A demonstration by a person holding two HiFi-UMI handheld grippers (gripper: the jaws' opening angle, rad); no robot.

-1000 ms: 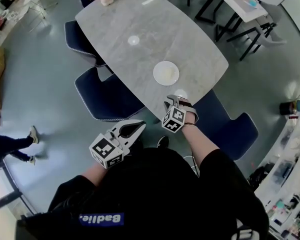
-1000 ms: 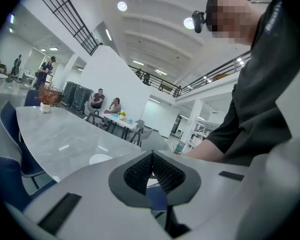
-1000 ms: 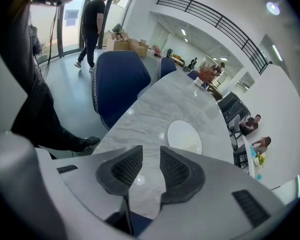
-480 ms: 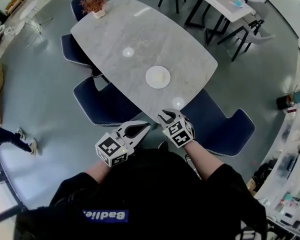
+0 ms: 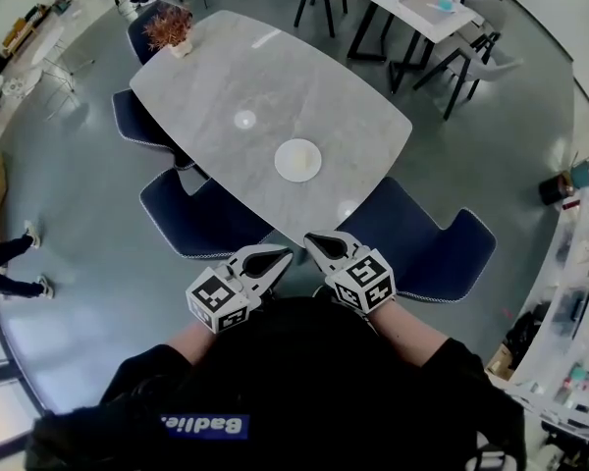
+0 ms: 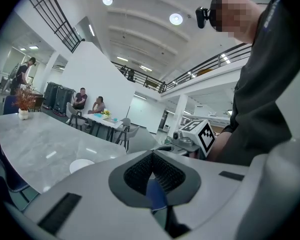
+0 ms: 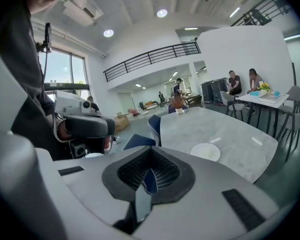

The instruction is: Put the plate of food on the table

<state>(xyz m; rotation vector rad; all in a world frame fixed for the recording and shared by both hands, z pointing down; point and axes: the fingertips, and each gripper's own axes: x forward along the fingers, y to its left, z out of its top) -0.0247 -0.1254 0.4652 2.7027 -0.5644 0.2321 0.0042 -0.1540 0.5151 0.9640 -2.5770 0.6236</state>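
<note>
The grey marble table [image 5: 324, 86] is a long oval running from 10 o'clock to 4 o'clock in the head view. A white plate [image 5: 297, 160] lies flat at about 5 o'clock from its middle, well inside the edge; its contents are too faint to tell. A potted plant [image 5: 170, 29] stands upright at the 10 o'clock end. Bright light spots show on the bare top.

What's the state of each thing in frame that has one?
plate: lying flat on the table, with nothing touching it.
left gripper: fingers shut, empty.
right gripper: fingers have just been closing, now shut with nothing between them.
potted plant: upright at the table's far end.
navy chair: unoccupied, drawn up to the table's near edge.
</note>
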